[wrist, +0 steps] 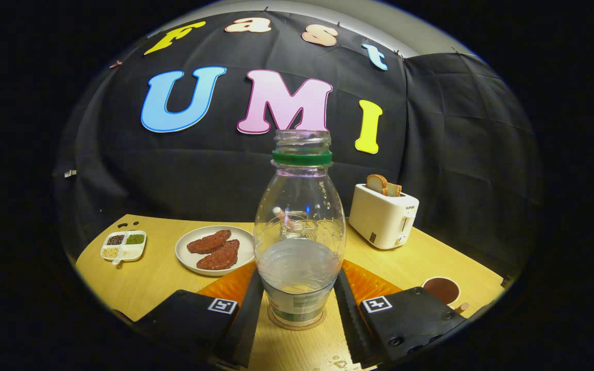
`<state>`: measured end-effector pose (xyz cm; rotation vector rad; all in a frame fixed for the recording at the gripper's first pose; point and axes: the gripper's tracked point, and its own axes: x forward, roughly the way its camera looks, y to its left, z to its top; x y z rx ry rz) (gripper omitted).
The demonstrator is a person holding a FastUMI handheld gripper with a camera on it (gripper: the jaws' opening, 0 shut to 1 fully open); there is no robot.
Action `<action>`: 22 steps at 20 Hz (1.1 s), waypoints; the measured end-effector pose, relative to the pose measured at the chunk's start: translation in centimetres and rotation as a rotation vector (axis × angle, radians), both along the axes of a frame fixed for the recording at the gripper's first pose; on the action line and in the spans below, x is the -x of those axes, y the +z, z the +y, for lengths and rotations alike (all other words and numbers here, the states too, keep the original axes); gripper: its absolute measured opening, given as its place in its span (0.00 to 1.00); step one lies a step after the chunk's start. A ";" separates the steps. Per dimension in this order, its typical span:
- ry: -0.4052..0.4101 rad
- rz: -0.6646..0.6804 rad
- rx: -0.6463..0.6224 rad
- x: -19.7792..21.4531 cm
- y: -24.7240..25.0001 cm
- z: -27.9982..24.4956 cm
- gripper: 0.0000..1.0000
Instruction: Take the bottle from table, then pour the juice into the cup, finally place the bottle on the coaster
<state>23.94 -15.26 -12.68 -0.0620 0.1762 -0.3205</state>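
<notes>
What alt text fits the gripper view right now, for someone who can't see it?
An uncapped clear bottle, partly full, stands upright on a round coaster between the fingers of the claw, which flank its base; whether they press it is unclear. Beyond it on the wooden table are a plate of patties, a toaster and a cup.

The hand-held gripper (299, 304) is level and low over the table, its fingers (248, 314) spread, flanking the bottle (299, 232).
</notes>
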 end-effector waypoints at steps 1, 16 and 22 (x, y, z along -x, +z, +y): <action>0.000 0.004 -0.002 -0.3 -0.3 -0.1 0.73; -0.026 0.038 -0.130 -2.1 -4.3 -1.5 0.76; -0.047 0.051 -0.114 -0.9 -3.7 -1.9 1.00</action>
